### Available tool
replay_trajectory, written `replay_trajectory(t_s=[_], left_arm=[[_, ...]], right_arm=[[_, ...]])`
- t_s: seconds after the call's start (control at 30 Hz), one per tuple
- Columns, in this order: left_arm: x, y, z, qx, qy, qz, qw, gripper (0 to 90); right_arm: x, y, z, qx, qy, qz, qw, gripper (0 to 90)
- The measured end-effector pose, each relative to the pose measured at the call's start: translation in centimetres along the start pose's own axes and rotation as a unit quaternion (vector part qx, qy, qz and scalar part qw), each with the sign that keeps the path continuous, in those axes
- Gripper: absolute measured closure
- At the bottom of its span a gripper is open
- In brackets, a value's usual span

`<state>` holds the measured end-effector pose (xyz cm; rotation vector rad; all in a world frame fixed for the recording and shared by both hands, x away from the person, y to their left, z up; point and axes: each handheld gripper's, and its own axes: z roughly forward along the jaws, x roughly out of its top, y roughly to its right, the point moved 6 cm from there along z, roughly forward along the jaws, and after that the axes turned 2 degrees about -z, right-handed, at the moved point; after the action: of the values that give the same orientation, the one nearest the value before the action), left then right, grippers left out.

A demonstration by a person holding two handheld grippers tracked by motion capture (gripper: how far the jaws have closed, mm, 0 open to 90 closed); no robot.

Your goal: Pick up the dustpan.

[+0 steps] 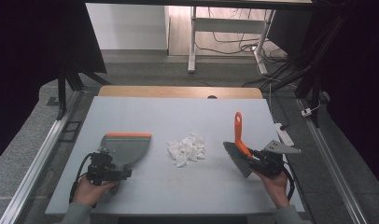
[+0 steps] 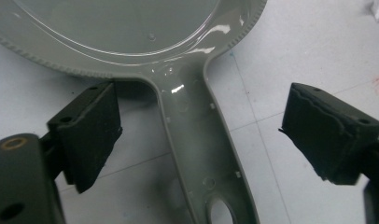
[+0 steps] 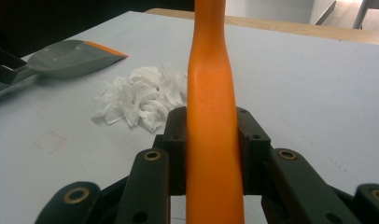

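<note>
We are setting up to sweep the paper scraps [image 1: 186,149]. Our right gripper [image 3: 211,154] has its fingers clamped on the brush [image 1: 239,144] handle, just right of the scraps; its long axis runs away from us, orange tip farthest. Left of the scraps, the dustpan [image 1: 124,147] lies on the surface [image 1: 178,186], lip away, handle toward us, between the spread fingers of our left gripper [image 2: 204,135]. Next we judge these must close on that handle.
</note>
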<state>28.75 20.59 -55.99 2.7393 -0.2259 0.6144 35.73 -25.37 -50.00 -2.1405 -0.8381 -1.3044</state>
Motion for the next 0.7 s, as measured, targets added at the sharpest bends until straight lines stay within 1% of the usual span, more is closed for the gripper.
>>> replay_trajectory(t_s=[0.1,0.2,0.27,0.3,0.43,0.63,0.7], left_arm=[[-0.1,-0.3,0.1,0.005,0.003,-0.006,1.0000,17.7],[-0.1,-0.5,0.2,0.006,0.006,-0.012,0.9999,19.9],[-0.1,-0.5,0.3,0.005,0.006,-0.013,0.9999,22.3],[-0.1,-0.6,0.5,0.000,0.007,-0.017,0.9998,22.9],[-0.1,-0.7,0.9,-0.004,0.009,-0.027,0.9996,27.4],[0.0,-0.8,1.5,-0.006,0.013,-0.037,0.9992,39.4],[0.0,-0.8,1.6,-0.001,0.019,-0.039,0.9991,44.3]], right_arm=[[0.0,0.0,0.0,-0.001,0.001,0.000,1.0000,70.0],[0.0,0.0,0.1,-0.002,-0.001,-0.001,1.0000,70.0],[0.0,0.0,0.1,-0.002,-0.002,-0.001,1.0000,70.0],[-0.1,0.0,0.1,-0.002,-0.003,-0.003,1.0000,70.1],[-0.1,0.1,0.1,-0.004,-0.003,-0.003,1.0000,70.0],[-0.1,0.1,0.2,-0.005,-0.004,-0.004,1.0000,70.1],[-0.1,0.1,0.2,-0.005,-0.004,-0.004,1.0000,70.0]])
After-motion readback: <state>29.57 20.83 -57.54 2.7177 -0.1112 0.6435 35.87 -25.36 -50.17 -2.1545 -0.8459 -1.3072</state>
